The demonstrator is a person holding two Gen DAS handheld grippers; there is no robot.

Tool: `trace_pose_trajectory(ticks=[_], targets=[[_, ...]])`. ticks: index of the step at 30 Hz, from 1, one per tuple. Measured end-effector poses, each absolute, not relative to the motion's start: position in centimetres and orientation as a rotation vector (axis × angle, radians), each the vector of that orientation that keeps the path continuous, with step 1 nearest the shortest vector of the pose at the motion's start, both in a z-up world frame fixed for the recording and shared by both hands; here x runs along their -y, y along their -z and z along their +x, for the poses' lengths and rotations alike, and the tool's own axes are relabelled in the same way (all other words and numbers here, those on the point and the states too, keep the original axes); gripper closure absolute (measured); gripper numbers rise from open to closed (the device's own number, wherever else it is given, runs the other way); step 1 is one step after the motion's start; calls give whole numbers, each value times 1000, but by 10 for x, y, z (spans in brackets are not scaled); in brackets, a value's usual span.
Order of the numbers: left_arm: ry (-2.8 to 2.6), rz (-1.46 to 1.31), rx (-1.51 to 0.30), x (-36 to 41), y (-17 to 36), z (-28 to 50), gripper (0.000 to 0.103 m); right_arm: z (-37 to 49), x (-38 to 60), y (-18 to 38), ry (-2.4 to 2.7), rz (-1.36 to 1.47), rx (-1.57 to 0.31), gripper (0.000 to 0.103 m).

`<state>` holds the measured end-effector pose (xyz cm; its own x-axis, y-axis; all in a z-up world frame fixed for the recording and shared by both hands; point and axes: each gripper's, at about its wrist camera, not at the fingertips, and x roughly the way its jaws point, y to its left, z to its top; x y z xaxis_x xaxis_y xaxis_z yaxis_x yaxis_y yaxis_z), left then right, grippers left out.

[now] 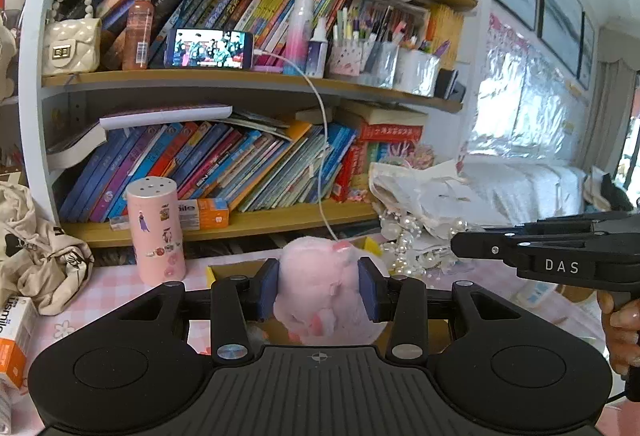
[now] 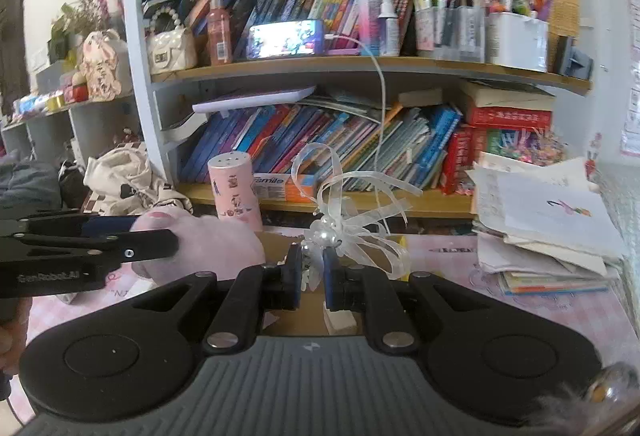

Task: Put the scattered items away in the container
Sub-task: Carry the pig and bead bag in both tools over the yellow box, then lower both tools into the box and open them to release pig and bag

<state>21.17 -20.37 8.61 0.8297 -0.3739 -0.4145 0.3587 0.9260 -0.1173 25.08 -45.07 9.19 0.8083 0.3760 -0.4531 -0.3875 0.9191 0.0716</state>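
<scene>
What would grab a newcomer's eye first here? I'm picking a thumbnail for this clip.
Likely the fluffy pink plush toy squeezed in the left gripper above the cardboard box. Next, the white ribbon bow with pearls pinched in the right gripper over the same box. Behind both, a lit phone glows on the crowded bookshelf.

Shelf unit: wooden bookshelf with white frame (image 1: 248, 78), filling the upper view.
Middle shelf: phone with lit screen (image 1: 209, 49) at 12 o'clock; quilted cream handbag with pearl handle (image 1: 71, 45) at 10 o'clock.
Books: slanted row of blue and purple book spines (image 1: 192, 168) below.
Desk: pink cylindrical shaker with stickers (image 1: 156, 230), upright at 9 o'clock.
Papers: loose paper stack (image 2: 548, 220) at 3 o'clock.
</scene>
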Motion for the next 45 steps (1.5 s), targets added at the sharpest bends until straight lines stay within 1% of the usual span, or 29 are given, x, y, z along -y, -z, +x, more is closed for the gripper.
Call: trace_pose_trajectory(ticks=[7,22,35,37,40,42,43,45], targets=[[345,28,-496,221,-68,240,64,286,445,-72,-455,-65,-526,93],[317,171,-605,255,-24,282,64,341,424,-8,-505,-189,-717,93],[316,202,-674,261,-8,298,64,363,418,12,-523,-212,-818,92],[320,206,-683,262,-7,299,67,366,417,14,-525,-215,-830,92],[324,211,-699,262,-5,301,68,368,416,16,-528,-218,-847,92],[326,213,-704,263,-4,302,71,369,415,17,-529,-219,-856,91],[326,213,-704,263,-4,302,72,369,415,18,-531,-220,-860,89],[325,213,-701,263,-4,302,72,370,414,19,-531,-218,-864,88]])
